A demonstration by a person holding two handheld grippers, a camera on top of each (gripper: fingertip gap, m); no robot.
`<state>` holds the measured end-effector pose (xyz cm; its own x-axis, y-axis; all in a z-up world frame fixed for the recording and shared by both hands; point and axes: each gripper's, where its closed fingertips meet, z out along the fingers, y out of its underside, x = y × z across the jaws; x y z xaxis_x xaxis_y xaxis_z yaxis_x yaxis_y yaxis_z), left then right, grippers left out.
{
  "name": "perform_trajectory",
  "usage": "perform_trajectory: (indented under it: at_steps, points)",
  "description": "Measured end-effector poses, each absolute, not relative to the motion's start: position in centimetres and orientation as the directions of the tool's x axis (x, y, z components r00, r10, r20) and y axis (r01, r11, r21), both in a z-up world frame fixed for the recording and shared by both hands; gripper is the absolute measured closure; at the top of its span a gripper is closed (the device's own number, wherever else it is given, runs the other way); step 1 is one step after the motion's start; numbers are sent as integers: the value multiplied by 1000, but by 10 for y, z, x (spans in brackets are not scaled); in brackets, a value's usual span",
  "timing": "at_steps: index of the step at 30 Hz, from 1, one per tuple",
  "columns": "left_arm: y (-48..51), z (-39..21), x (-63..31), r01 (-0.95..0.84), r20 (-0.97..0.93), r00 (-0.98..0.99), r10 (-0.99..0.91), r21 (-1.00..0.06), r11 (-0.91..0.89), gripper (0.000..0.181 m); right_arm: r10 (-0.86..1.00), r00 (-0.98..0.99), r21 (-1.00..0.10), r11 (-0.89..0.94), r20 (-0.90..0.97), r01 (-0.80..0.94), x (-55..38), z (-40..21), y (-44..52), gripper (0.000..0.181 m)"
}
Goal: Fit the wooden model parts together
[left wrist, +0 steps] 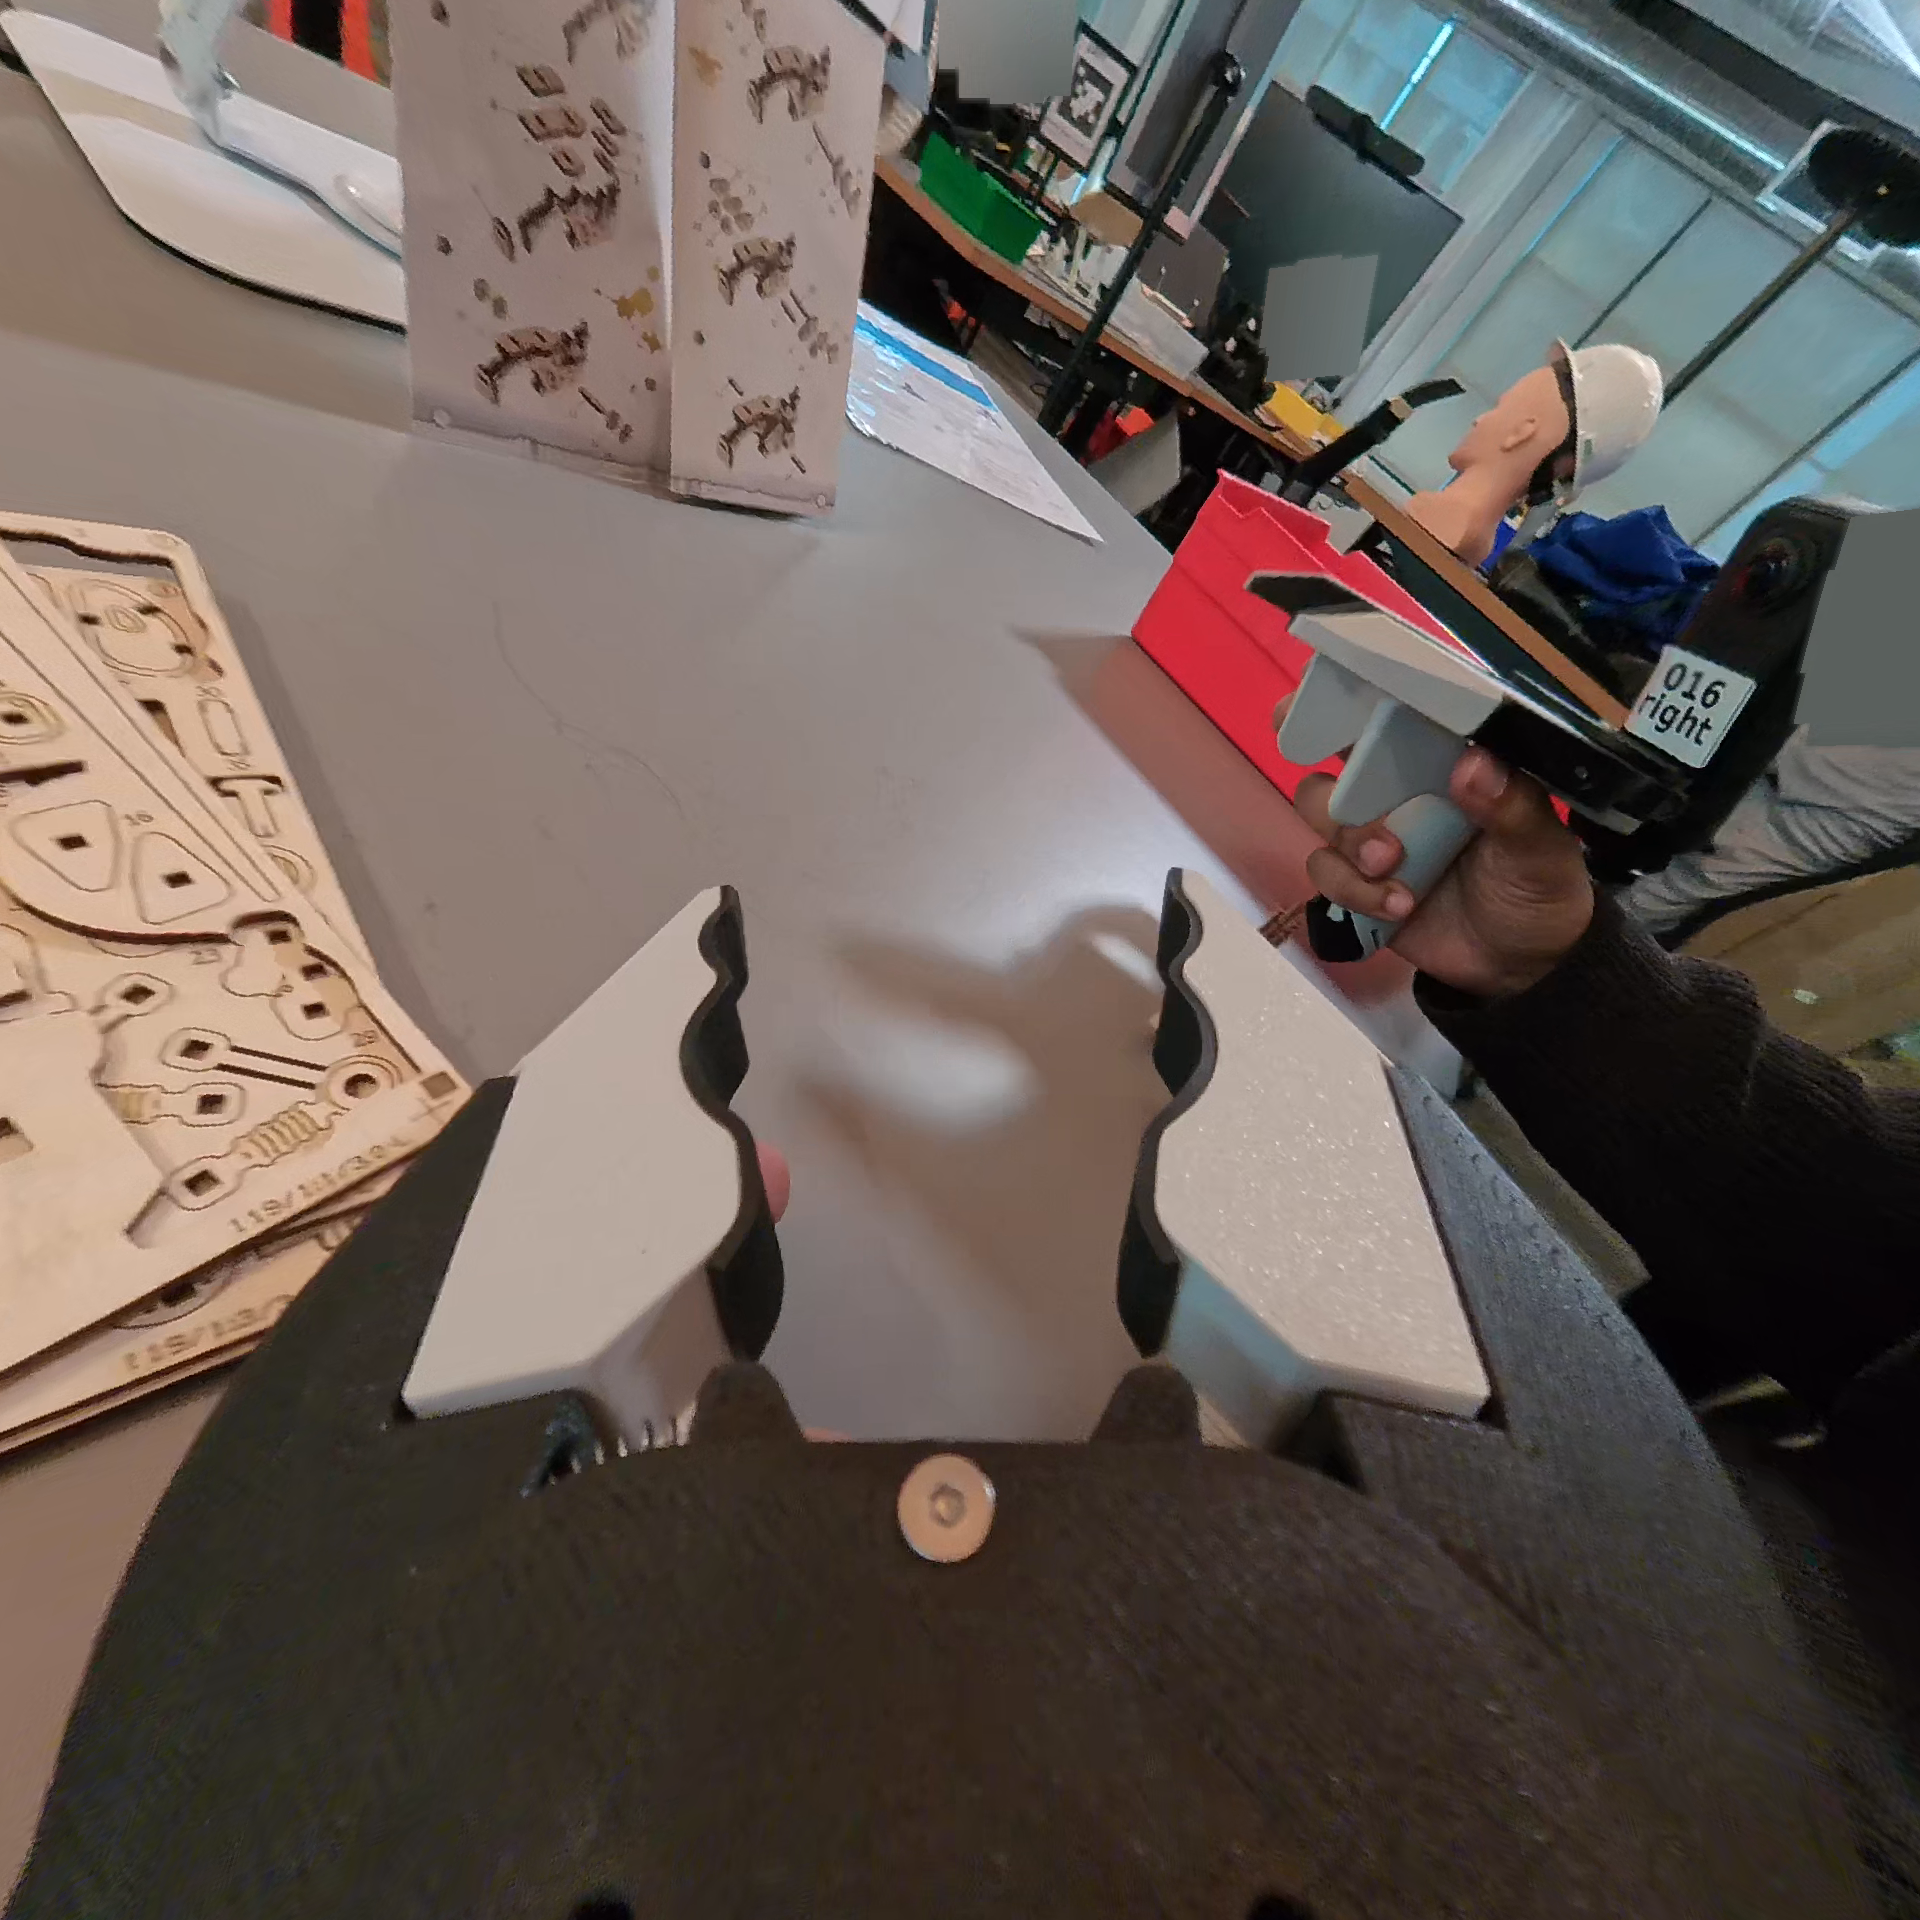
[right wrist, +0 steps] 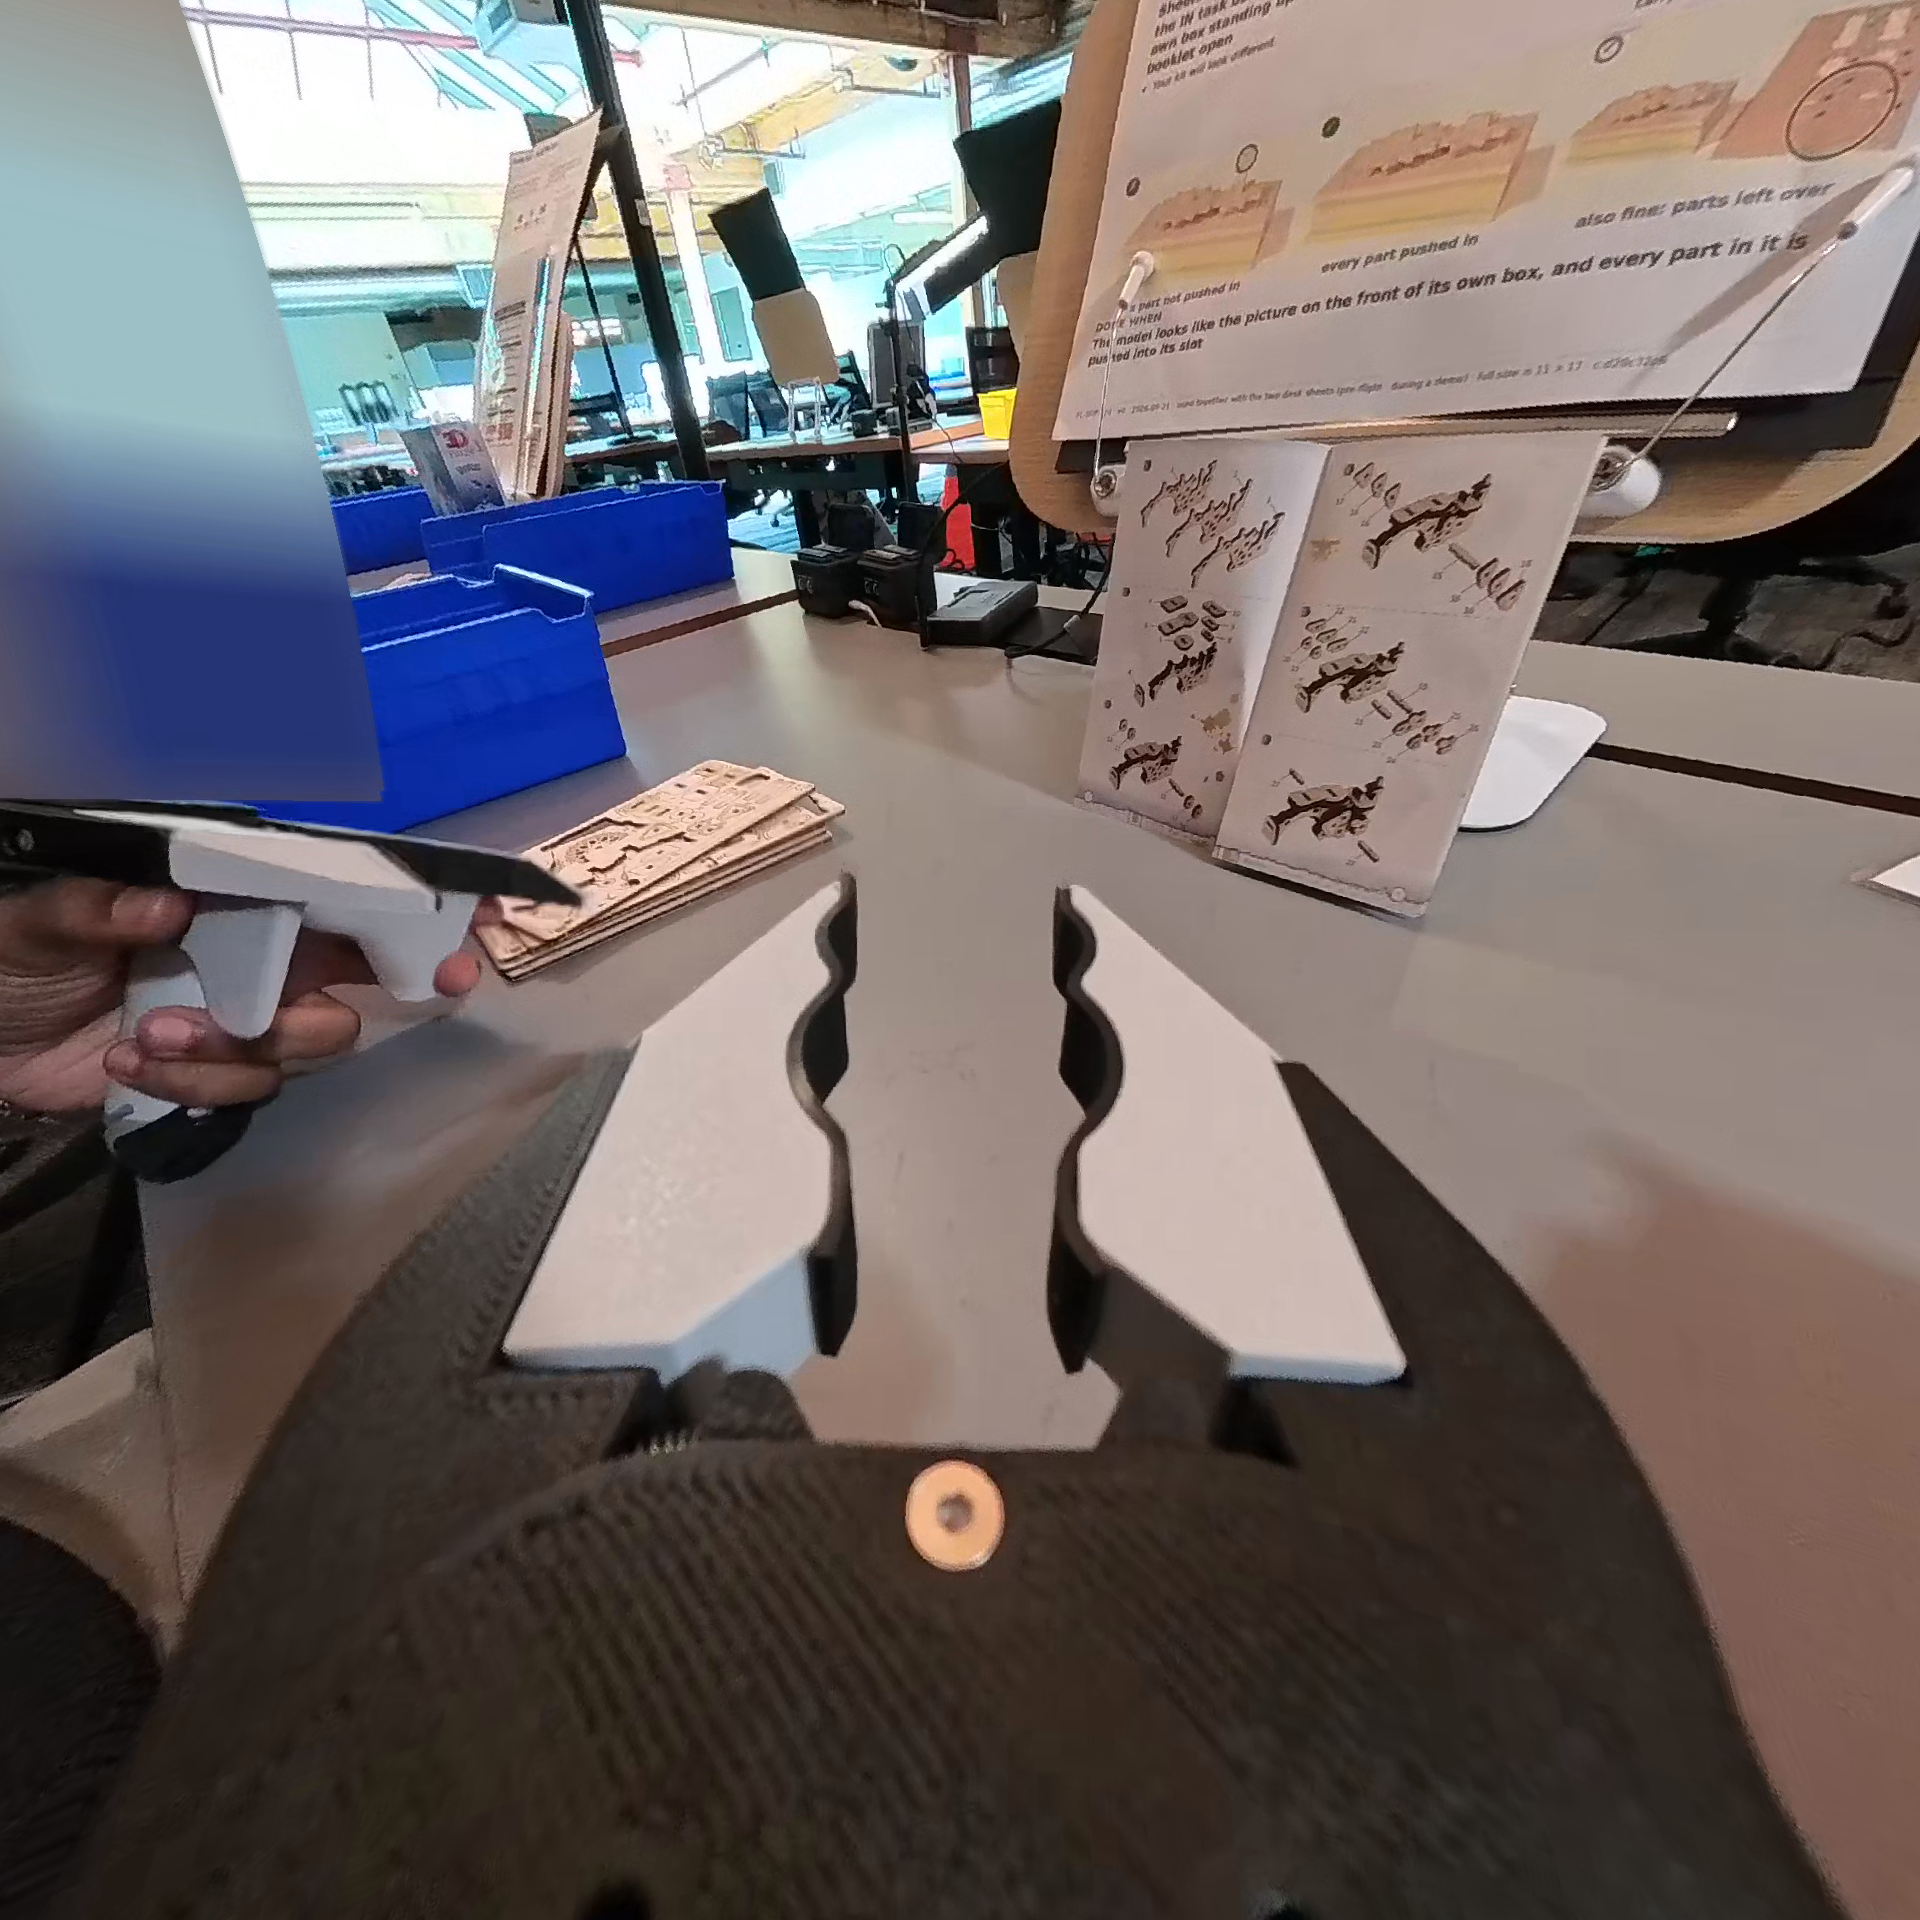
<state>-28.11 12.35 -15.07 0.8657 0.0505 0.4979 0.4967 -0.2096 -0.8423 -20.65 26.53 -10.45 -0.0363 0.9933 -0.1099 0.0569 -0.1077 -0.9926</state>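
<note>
Both grippers empty, above the grey table [left wrist: 644, 727]. My left gripper [left wrist: 951, 1049] has its jaws spread wide, only bare tabletop between them. My right gripper [right wrist: 956, 1039] is parted too, narrower gap, pinching nothing.

Landmark: the folded instruction booklet [right wrist: 1340, 665] standing open on the table. The stack of wooden part sheets [right wrist: 675, 852] lies flat to the left of the booklet and nearer me, parts not yet punched out. In the left wrist view the stack [left wrist: 156, 935] sits just left of my left gripper. Blue bins [right wrist: 488, 665] lie behind the stack, a red bin [left wrist: 1226, 613] right of the booklet at the table edge.
</note>
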Motion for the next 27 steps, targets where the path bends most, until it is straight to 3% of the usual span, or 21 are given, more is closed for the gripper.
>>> perform_trajectory:
  at_steps: [5, 6, 8, 10, 15, 19, 27]
  points:
    - [111, -136, -321, 464, 442, 872, 210, -883, -72, 96, 992, -31, -991, -116, -118, 69, -207, -107, 267, 143]
    - [103, -133, -341, 440, 411, 851, 325, -898, -15, 86, 992, -29, -991, -118, -121, 70, -207, -107, 268, 143]
    - [69, -125, -388, 313, 282, 742, 608, -948, 58, 93, 992, -26, -990, -123, -125, 71, -207, -108, 269, 143]
    - [48, -122, -410, 211, 139, 667, 732, -978, -7, 89, 992, -24, -990, -122, -124, 74, -207, -108, 269, 143]
    - [62, -170, -407, 228, -109, 709, 697, -900, -372, 70, 993, -23, -990, -112, -114, 83, -208, -110, 267, 144]
    - [65, -180, -402, 195, -201, 725, 659, -858, -475, 69, 994, -12, -990, -106, -108, 91, -207, -111, 269, 144]
    - [60, -209, -409, 404, -38, 746, 664, -768, -497, 61, 995, 10, -990, -96, -96, 99, -201, -113, 271, 144]
